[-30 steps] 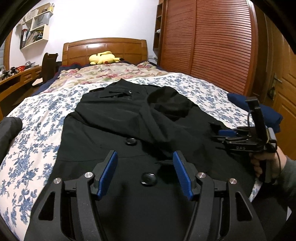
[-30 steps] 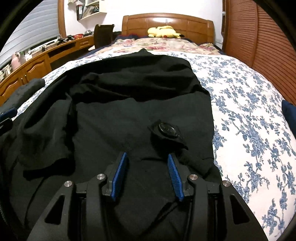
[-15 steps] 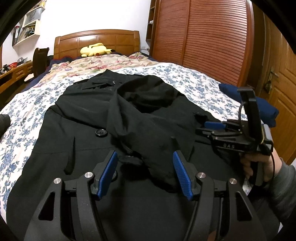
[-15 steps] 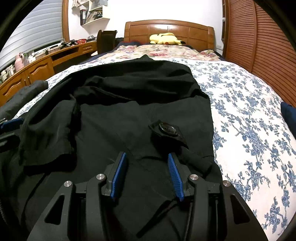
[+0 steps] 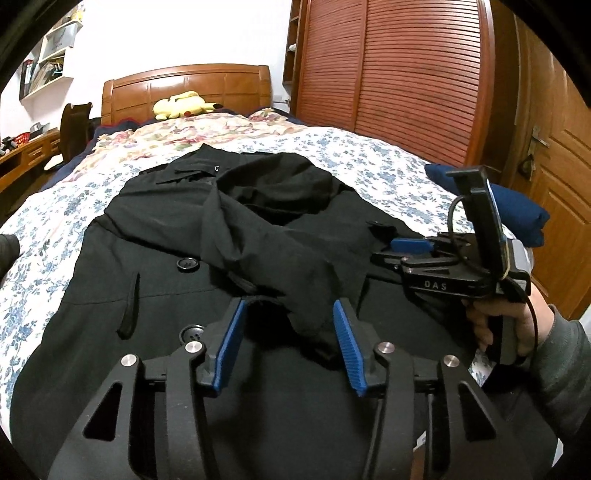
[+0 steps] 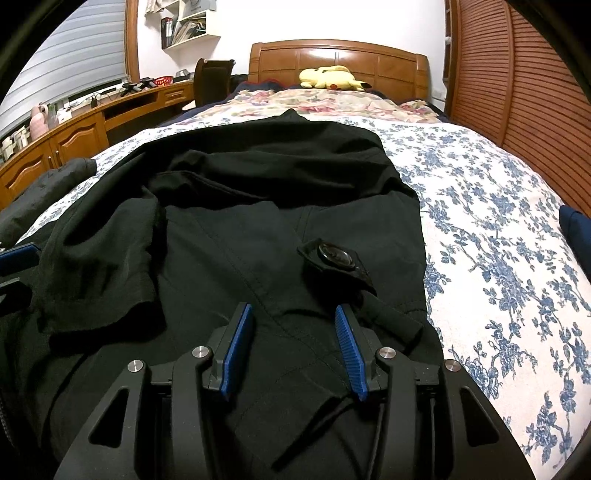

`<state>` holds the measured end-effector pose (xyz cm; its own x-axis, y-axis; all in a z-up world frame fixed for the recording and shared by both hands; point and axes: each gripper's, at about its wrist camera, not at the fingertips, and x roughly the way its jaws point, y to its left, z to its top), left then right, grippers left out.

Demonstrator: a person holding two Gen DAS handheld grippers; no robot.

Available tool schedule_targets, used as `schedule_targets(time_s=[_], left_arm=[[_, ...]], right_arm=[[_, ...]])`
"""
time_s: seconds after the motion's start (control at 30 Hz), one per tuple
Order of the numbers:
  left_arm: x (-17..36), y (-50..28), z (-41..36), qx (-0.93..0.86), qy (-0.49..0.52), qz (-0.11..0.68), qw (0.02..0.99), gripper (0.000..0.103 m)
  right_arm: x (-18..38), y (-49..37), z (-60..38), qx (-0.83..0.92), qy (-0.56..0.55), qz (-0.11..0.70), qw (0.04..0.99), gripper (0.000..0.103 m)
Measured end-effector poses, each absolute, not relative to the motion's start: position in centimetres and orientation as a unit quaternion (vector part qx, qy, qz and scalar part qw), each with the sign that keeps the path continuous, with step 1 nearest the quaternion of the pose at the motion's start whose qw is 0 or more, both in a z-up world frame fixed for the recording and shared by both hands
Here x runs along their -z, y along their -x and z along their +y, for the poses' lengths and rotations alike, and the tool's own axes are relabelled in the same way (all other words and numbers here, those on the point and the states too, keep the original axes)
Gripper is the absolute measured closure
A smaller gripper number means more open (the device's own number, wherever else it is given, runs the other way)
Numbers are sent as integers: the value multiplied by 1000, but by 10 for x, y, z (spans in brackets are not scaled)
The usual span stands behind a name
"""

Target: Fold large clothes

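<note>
Sleeve cuff (image 5: 310, 325) between closing left gripper (image 5: 288, 347)

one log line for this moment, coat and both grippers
black coat spread on bed | left hand-held gripper closing over sleeve cuff | right hand-held gripper open above hem

Black coat (image 5: 155, 266) — blue-flowered white bedspread (image 6: 498, 229) (yellow plush toy (image 6: 328, 78)) — blue pads (image 5: 231, 347).

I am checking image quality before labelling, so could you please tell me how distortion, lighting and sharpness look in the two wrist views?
Left wrist view: strong fisheye bending, dark corners; the black coat is underexposed, folds barely readable; the wardrobe doors curve. Right wrist view: same bending; the white wall is blown out, while the floral bedspread stays sharp. No motion blur in either.
</note>
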<state>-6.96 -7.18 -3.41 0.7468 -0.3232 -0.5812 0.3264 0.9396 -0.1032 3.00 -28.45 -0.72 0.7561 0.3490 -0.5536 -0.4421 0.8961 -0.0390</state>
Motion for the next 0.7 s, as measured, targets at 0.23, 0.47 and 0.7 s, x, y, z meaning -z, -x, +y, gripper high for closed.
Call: schedule_targets(time_s=[0.23, 0.47, 0.7], left_arm=[[39, 76, -77, 174, -12, 318, 932, 53], [52, 59, -84, 183, -2, 352, 918, 57], [29, 57, -64, 179, 1, 333, 926, 93]], right_arm=[[8, -29, -285, -211, 85, 277, 934, 55], [8, -30, -285, -212, 86, 277, 933, 55], [8, -29, -285, -212, 86, 277, 933, 55]])
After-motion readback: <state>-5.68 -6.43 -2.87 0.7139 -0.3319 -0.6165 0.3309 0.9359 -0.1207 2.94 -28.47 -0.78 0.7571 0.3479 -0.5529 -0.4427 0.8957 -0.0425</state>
